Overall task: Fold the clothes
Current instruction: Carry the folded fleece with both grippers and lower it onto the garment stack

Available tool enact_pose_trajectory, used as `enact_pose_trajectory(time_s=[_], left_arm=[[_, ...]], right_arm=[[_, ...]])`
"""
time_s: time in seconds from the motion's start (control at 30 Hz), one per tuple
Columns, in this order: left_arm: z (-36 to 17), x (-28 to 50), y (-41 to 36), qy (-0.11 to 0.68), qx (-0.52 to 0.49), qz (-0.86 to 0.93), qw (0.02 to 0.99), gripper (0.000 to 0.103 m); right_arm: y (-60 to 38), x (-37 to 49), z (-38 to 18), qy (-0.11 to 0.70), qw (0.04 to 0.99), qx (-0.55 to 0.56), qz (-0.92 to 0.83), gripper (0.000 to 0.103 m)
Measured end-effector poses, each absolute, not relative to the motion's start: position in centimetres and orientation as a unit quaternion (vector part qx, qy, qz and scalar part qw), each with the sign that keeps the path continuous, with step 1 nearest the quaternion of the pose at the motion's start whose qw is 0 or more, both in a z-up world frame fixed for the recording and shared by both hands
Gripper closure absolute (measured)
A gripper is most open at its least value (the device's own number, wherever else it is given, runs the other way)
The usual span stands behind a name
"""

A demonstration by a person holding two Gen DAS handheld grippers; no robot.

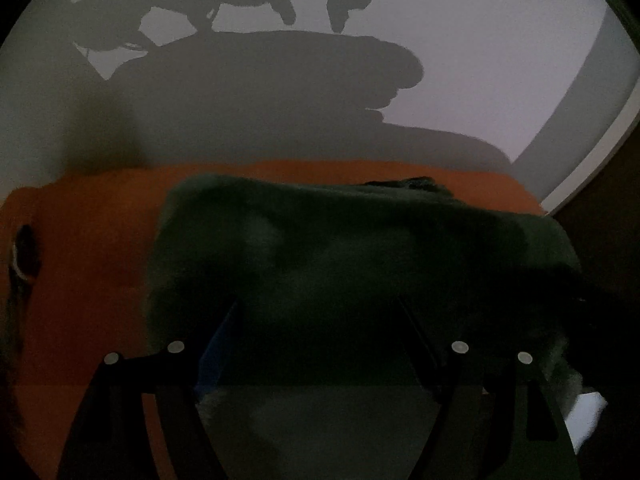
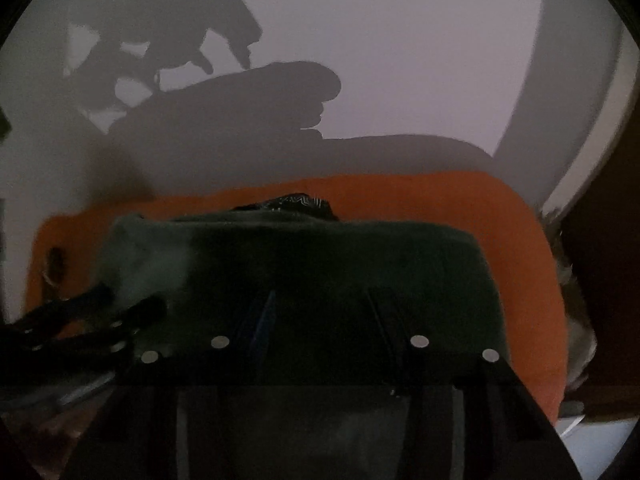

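Both tools sit low and level, pointing forward into a dark green garment (image 1: 340, 248) that fills the near middle of each wrist view. The left tool (image 1: 320, 312) has its two black fingers (image 1: 416, 332) spread apart, with the green cloth lying over and between them; whether the tips pinch the cloth I cannot tell, as they are buried in dark fabric. The right tool (image 2: 320, 304) stands the same way, fingers (image 2: 380, 312) apart and running under the folded garment (image 2: 304, 264), tips hidden, so its grip cannot be told either. In the right wrist view the left tool (image 2: 100, 320) shows at the near left, touching the garment's left end.

The garment lies as a thick folded bundle on an orange cloth (image 1: 92, 240). A small black patterned piece (image 2: 304, 202) peeks out above its far edge. The orange cloth runs wider than the garment on both sides, with bare orange to the left and right. Its far edge meets a pale wall (image 2: 400, 60), which carries the shadows of the tools and the bundle. At the far right the orange ends near a dark brown edge (image 2: 600, 280), leaving little room there.
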State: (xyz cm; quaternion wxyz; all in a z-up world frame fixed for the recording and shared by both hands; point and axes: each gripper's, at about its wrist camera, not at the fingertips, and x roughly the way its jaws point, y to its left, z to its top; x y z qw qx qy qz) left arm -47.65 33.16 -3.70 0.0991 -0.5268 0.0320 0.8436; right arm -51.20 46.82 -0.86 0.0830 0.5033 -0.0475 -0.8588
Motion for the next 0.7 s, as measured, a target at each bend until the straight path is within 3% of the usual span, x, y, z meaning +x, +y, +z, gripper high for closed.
enact_pose_trajectory(time_s=[0.13,0.4,0.53,0.63,0.7], left_arm=[[-3.1,-47.1,30.6,0.018,-0.541,0.836,0.093,0.025],[-1.0,-45.5,27.7,0.007,-0.583,0.806,0.099,0.025],[2.7,-44.5,25.9,0.011,-0.589,0.798,0.124,0.025],[5.4,-43.8,24.4,0.038,-0.567,0.811,0.14,0.025],[7.4,-42.5,22.6,0.052,-0.554,0.818,0.144,0.025]], right_arm=[[45.9,-50.9,-4.1,-0.013,0.086,0.537,-0.839,0.058],[41.6,-49.2,1.4,-0.021,0.07,0.558,-0.827,0.058],[38.8,-48.5,3.7,-0.029,0.056,0.582,-0.811,0.058],[37.3,-47.2,5.9,-0.039,0.044,0.576,-0.815,0.054],[36.6,-46.3,6.9,-0.04,0.04,0.569,-0.821,0.045]])
